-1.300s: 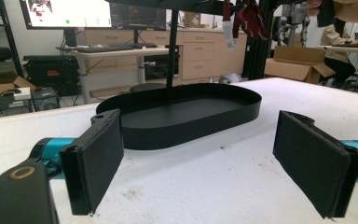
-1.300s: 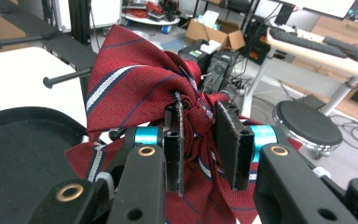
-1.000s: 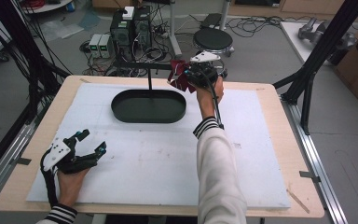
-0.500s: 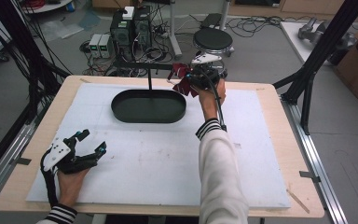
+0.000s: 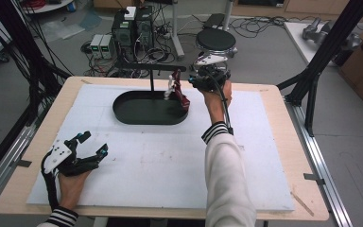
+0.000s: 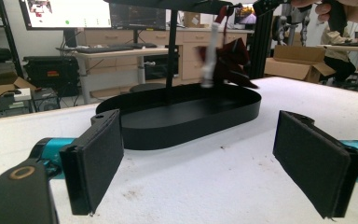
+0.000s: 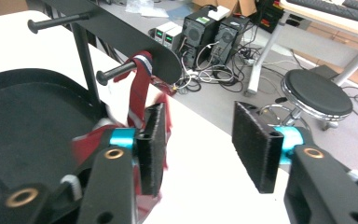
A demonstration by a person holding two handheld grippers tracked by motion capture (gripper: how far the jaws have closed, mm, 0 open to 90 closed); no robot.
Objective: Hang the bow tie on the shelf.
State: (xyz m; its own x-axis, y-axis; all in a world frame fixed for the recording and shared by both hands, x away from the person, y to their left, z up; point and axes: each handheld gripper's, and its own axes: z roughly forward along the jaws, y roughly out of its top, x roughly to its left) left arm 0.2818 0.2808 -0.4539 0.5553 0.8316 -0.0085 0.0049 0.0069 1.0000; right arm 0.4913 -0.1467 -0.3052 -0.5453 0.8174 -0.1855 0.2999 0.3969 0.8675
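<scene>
A dark red cloth item with a red-and-white strap (image 7: 137, 88) is seen hung by its strap on a black peg (image 7: 116, 71) of the black metal stand (image 5: 152, 71), just left of the right gripper (image 5: 194, 81) and its fingers (image 7: 256, 144). In the high view the red item (image 5: 178, 93) dangles over the far right end of the black oval tray (image 5: 123, 111), just beside the fingers of the right gripper. The fingers of the right gripper are parted to a moderate gap and have just been opening; nothing is pressed between the pads. In the right gripper view the red cloth lies against the outer side of the left-hand finger (image 7: 151, 144), not in the gap. Bare white bench (image 7: 200, 182) is seen through that gap, with a black round stool (image 7: 317, 95) on the floor beyond.

The left gripper (image 5: 87, 150) is held low over the near left part of the white bench (image 5: 160, 165), well apart from the tray. Its fingers (image 6: 95, 158) stand wide, with nothing between them. Straight ahead of these fingers the oval tray (image 6: 186, 121) is seen, and beyond it the hanging red item (image 6: 230, 60), blurred, beside the upright post of the stand (image 6: 171, 46).

The right hand (image 5: 216, 94) is seen behind the far edge of the tray, with a striped cuff at the wrist.
</scene>
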